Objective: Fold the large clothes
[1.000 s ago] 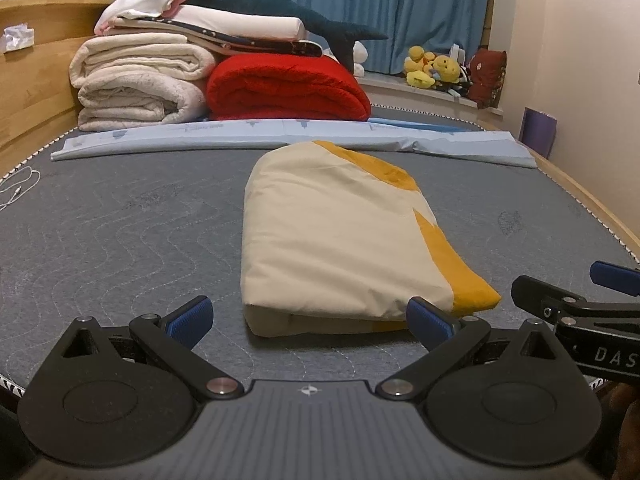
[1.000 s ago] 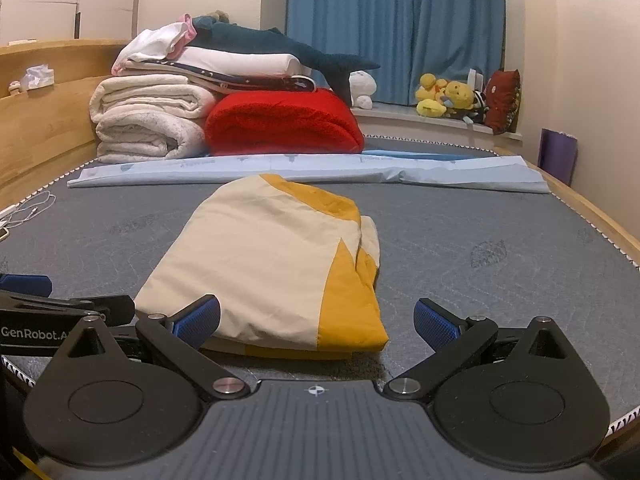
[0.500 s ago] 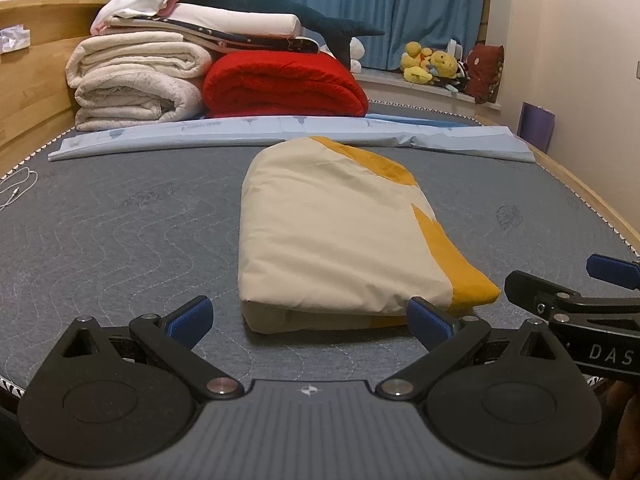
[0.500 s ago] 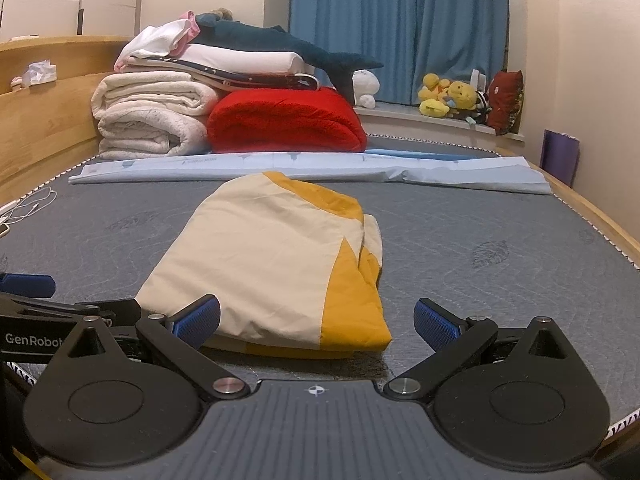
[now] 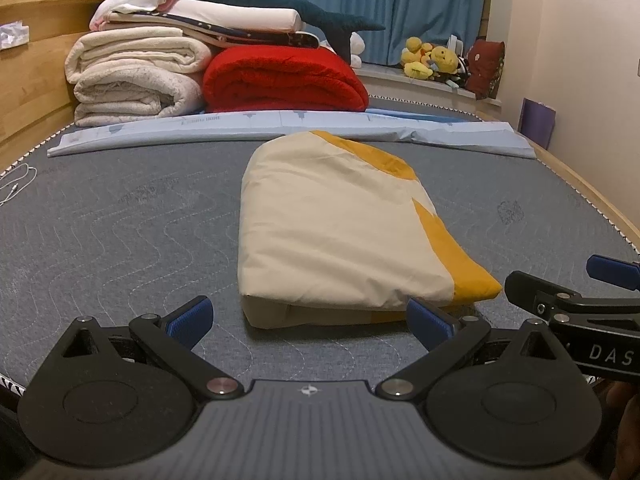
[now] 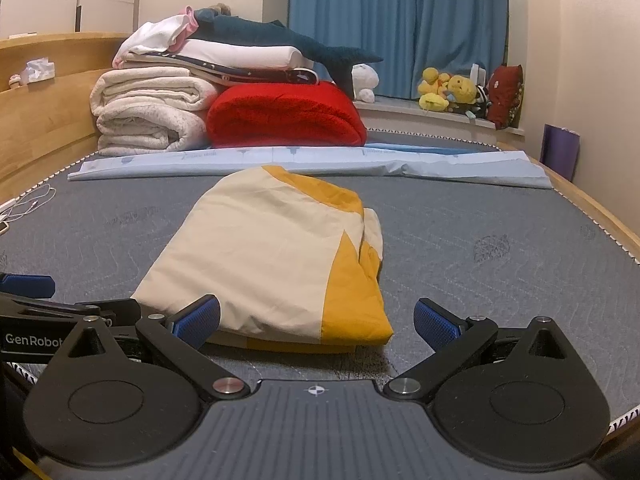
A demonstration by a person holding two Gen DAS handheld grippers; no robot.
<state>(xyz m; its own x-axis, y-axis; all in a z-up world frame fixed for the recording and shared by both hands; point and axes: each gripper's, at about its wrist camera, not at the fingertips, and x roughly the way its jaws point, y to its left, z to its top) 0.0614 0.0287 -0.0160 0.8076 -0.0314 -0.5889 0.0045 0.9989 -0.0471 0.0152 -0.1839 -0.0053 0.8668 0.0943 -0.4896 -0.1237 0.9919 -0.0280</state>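
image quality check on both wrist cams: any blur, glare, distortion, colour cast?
Left wrist view: sharp, warm dim indoor light, strong fisheye bending the mattress edge, dark vignette corners; soft shadow under the folded cream-and-yellow garment. Right wrist view: same warm cast and barrel curve, no glare, garment crisp, plush toys at the window slightly soft.

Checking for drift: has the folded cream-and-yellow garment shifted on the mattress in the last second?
No. The folded garment keeps its spot below the light-blue sheet; small frame offsets look like camera motion.
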